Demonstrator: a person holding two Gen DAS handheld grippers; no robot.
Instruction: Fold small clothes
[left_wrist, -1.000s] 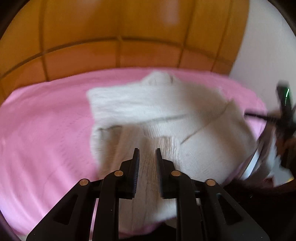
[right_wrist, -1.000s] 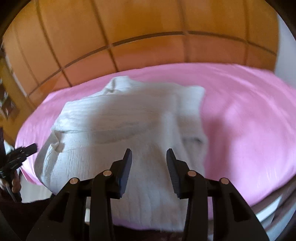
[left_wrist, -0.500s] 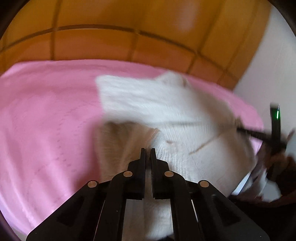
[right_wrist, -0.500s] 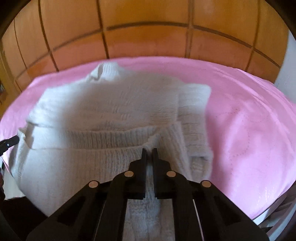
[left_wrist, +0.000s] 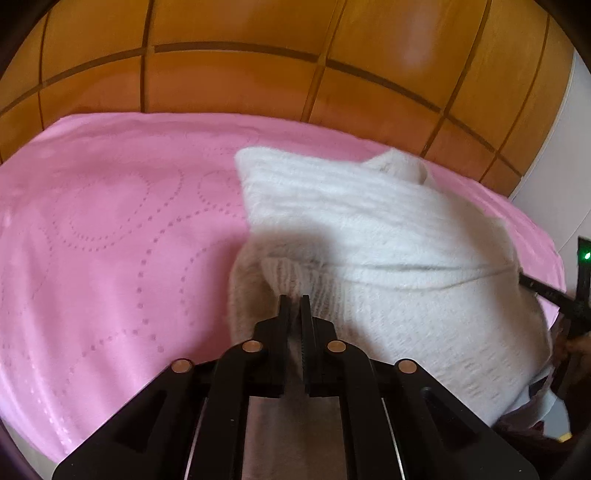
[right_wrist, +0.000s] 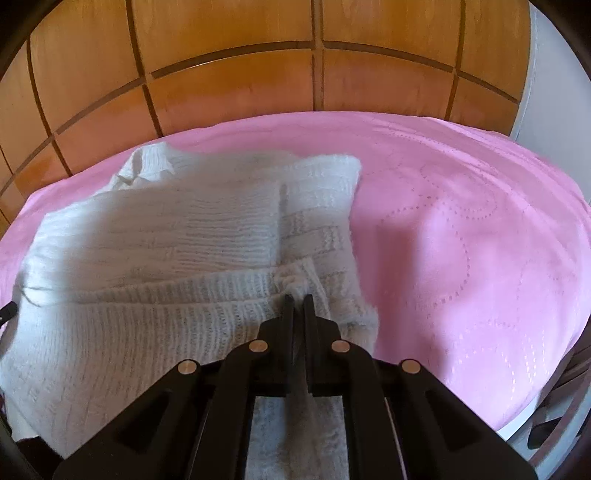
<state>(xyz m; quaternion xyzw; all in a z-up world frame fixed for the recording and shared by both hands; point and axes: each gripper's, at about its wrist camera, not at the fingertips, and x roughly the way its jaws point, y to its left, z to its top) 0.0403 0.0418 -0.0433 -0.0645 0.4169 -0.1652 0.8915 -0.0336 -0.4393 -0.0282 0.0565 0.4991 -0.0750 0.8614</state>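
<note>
White and woolly, the sweater lay on the pink bedspread. Only the left view showed the green light. Both the left gripper and right gripper had closed jaws pinching its hem, which were open a second earlier.

fuzzy cream ribbed-knit sweater mid-frame, soft matt pink bedspread with dotted embossed swirls underneath, glossy orange wood panelling up top, matt black plastic gripper with brassy rivets at the bottom
</note>
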